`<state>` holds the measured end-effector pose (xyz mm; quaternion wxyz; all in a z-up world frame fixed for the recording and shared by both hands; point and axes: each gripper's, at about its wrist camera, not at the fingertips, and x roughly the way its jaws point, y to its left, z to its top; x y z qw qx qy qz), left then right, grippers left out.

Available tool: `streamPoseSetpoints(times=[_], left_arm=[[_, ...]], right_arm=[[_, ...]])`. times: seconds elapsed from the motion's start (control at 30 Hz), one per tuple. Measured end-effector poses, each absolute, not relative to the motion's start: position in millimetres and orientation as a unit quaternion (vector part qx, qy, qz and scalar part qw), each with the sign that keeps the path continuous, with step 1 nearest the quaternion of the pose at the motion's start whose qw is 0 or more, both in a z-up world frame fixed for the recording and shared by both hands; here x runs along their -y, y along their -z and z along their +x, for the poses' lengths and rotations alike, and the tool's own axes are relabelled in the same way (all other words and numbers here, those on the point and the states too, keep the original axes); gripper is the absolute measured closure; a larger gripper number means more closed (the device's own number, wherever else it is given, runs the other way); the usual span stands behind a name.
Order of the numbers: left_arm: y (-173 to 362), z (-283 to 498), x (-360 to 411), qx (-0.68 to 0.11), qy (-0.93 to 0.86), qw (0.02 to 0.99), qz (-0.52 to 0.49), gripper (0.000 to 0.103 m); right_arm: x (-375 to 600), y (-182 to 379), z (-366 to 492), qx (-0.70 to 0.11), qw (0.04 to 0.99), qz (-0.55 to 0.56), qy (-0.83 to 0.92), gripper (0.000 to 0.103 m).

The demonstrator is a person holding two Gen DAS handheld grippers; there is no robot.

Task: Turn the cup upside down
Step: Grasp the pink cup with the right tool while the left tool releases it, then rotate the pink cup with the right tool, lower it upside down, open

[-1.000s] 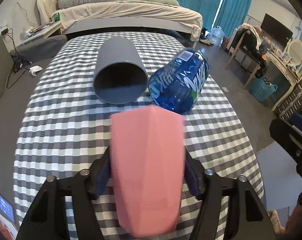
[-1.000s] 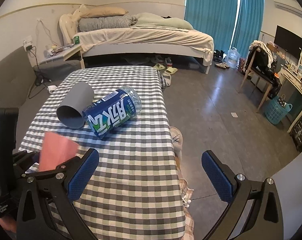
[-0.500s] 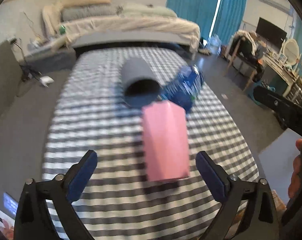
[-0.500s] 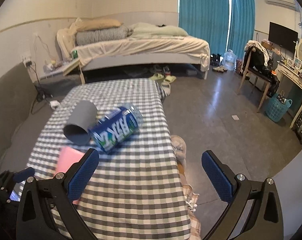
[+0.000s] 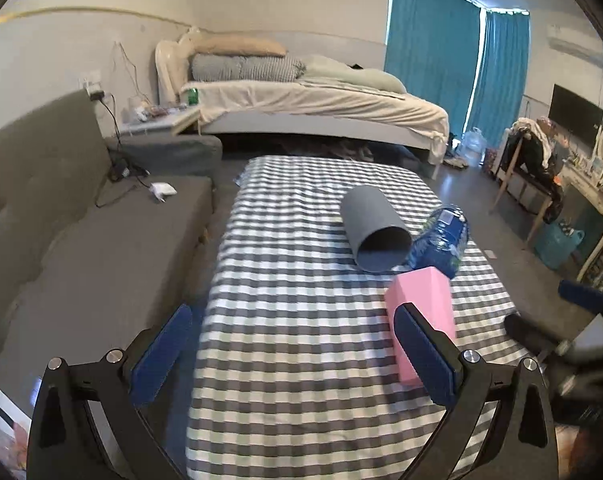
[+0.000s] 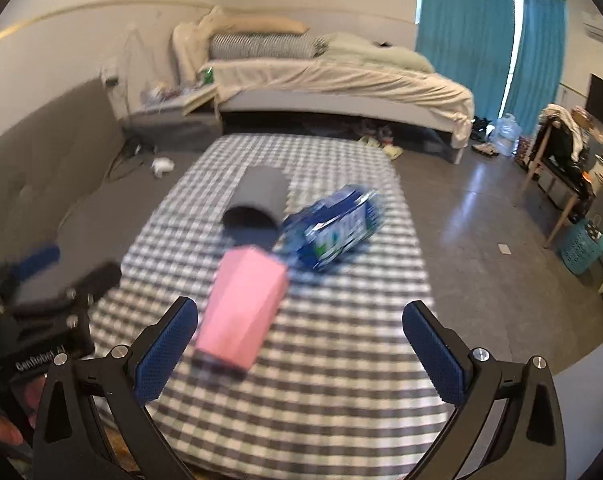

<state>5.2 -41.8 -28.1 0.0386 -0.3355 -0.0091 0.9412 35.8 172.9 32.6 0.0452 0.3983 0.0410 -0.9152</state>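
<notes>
A pink faceted cup (image 5: 421,312) stands upside down on the checked tablecloth (image 5: 301,320), closed base up. It also shows in the right wrist view (image 6: 243,304). My left gripper (image 5: 293,356) is open and empty, drawn back, with the cup behind its right finger (image 5: 425,354). My right gripper (image 6: 301,348) is open and empty, with the cup just ahead of its left finger (image 6: 167,354). The right wrist view is blurred by motion.
A grey cup (image 5: 375,236) lies on its side mid-table, mouth toward me. A blue water bottle (image 5: 441,240) lies beside it on the right. A grey sofa (image 5: 61,240) lines the left. A bed (image 5: 301,108) stands beyond the table.
My left gripper has let go of the pink cup, opened wide and drawn back to the left. My right gripper has swung left, bringing the cup ahead of it.
</notes>
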Motion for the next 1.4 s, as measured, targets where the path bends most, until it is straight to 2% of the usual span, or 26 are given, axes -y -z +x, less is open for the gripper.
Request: streamPoseSetpoints(times=[0.1, 0.2, 0.43, 0.53, 0.6, 0.63, 0.7, 0.97, 1.4], left_arm=[[30.6, 5.3, 47.8, -0.006, -0.944, 0.017, -0.328, 0.000], [36.1, 2.3, 62.2, 0.012, -0.943, 0.015, -0.333, 0.000], [52.1, -7.2, 98.6, 0.054, -0.936, -0.005, -0.348, 0.000], [58.1, -9.8, 107.1, 0.067, -0.932, -0.011, -0.355, 0.000], [61.4, -11.0, 108.7, 0.070, -0.931, -0.011, -0.359, 0.000], [63.9, -12.2, 109.0, 0.071, -0.929, -0.011, -0.363, 0.000], [66.7, -14.2, 107.8, 0.070, -0.927, -0.008, -0.369, 0.000], [66.9, -20.6, 82.8, 0.039, -0.925, 0.017, -0.377, 0.000], [57.5, -20.5, 58.6, 0.012, -0.925, 0.019, -0.380, 0.000]], right_arm=[[-163.4, -11.8, 27.9, -0.024, 0.059, 0.434, 0.899, 0.001], [-160.3, 2.5, 21.0, -0.001, 0.066, 0.459, 0.886, 0.001], [-144.9, 27.3, 12.2, -0.017, 0.067, 0.488, 0.870, 0.001], [-141.8, 38.0, 4.7, -0.015, 0.066, 0.503, 0.862, 0.011], [-142.6, 43.1, 0.9, -0.011, 0.067, 0.512, 0.856, 0.023], [-143.4, 43.9, -0.3, -0.008, 0.072, 0.517, 0.853, 0.035], [-143.1, 42.4, 1.6, -0.007, 0.082, 0.516, 0.852, 0.042], [-143.6, 9.7, 16.8, -0.063, 0.095, 0.459, 0.881, 0.044], [-163.3, -15.4, 14.1, -0.028, 0.112, 0.421, 0.900, 0.047]])
